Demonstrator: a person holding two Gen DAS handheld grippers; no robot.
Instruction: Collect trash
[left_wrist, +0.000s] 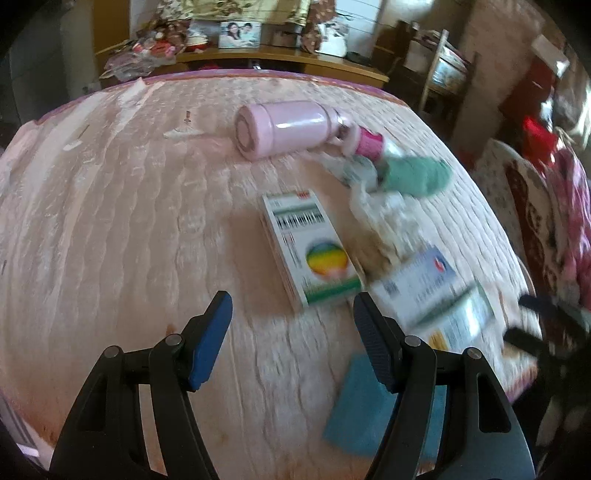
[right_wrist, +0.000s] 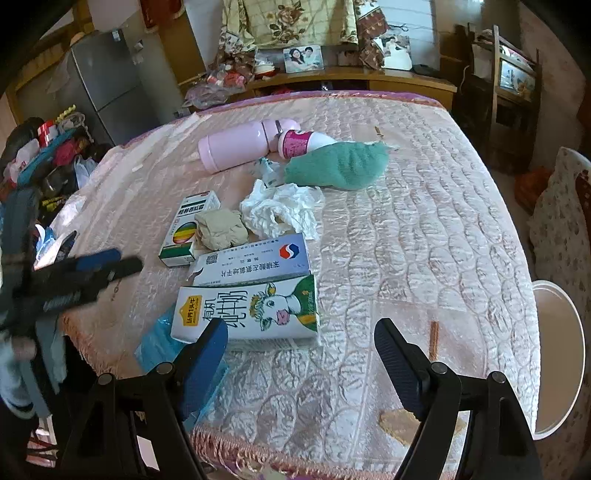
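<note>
Trash lies on a pink quilted bed (right_wrist: 406, 221): a milk carton (right_wrist: 251, 314), a white-and-blue medicine box (right_wrist: 255, 262), a rainbow-marked medicine box (left_wrist: 314, 251) (right_wrist: 188, 229), a beige wad (right_wrist: 221, 229), crumpled tissue (right_wrist: 280, 214) (left_wrist: 384, 214) and a blue packet (right_wrist: 162, 343) (left_wrist: 369, 413). My left gripper (left_wrist: 291, 299) hangs open just short of the rainbow box, holding nothing; in the right wrist view it (right_wrist: 129, 260) shows blurred at the left. My right gripper (right_wrist: 301, 326) is open above the milk carton's near edge, holding nothing.
Further back lie a pink flask (left_wrist: 284, 129) (right_wrist: 236, 147), a pink-labelled bottle (right_wrist: 303, 142) and a green cloth (right_wrist: 336, 166) (left_wrist: 417, 177). A white round bin (right_wrist: 557, 354) stands off the bed's right side. A small brown stick (right_wrist: 434, 339) lies near the front edge. Clutter is piled left of the bed.
</note>
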